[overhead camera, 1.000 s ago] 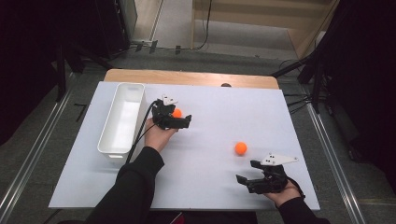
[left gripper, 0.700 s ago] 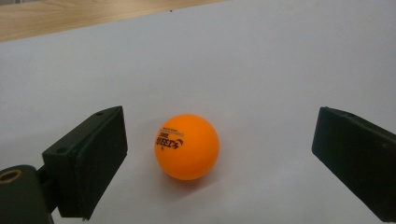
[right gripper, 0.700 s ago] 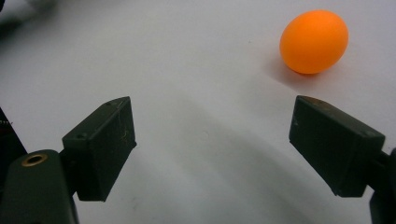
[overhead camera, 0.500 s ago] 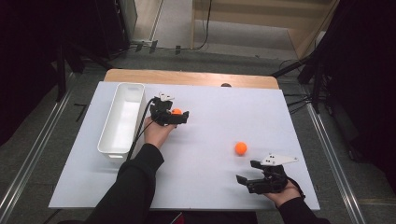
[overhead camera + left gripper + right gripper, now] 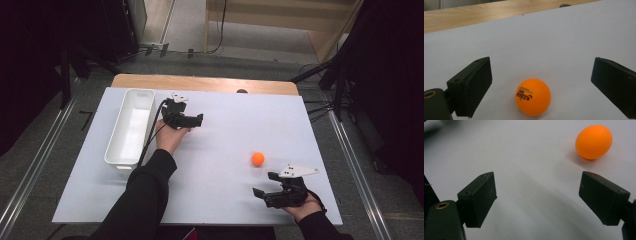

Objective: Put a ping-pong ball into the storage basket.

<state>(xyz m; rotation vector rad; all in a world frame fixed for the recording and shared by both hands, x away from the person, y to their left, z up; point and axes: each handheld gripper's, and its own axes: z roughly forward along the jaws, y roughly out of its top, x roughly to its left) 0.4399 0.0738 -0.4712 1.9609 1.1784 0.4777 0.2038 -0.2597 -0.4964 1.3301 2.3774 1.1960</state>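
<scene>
small round orange plastic ball (image 5: pixel 533 100) between left tool (image 5: pixel 541 87) jaws: smooth, slight sheen, black print | left tool jaws: matt black plastic | table (image 5: pixel 225 135): matt white sheet, pale wood edge beyond | long white plastic tray (image 5: pixel 131 128) beside left tool: glossy | second orange plastic ball (image 5: pixel 594 141) ahead of right tool (image 5: pixel 537 200): smooth

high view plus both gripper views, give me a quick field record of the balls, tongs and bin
left tongs: open, jaws on either side of an orange ball, not touching it
ball by left tongs: on the white table sheet, black print on its side
right tongs: open, nothing between the jaws
second orange ball: loose on the sheet, ahead of the right tongs
white bin: at the sheet's left side, nothing seen inside
table sheet: white
</scene>
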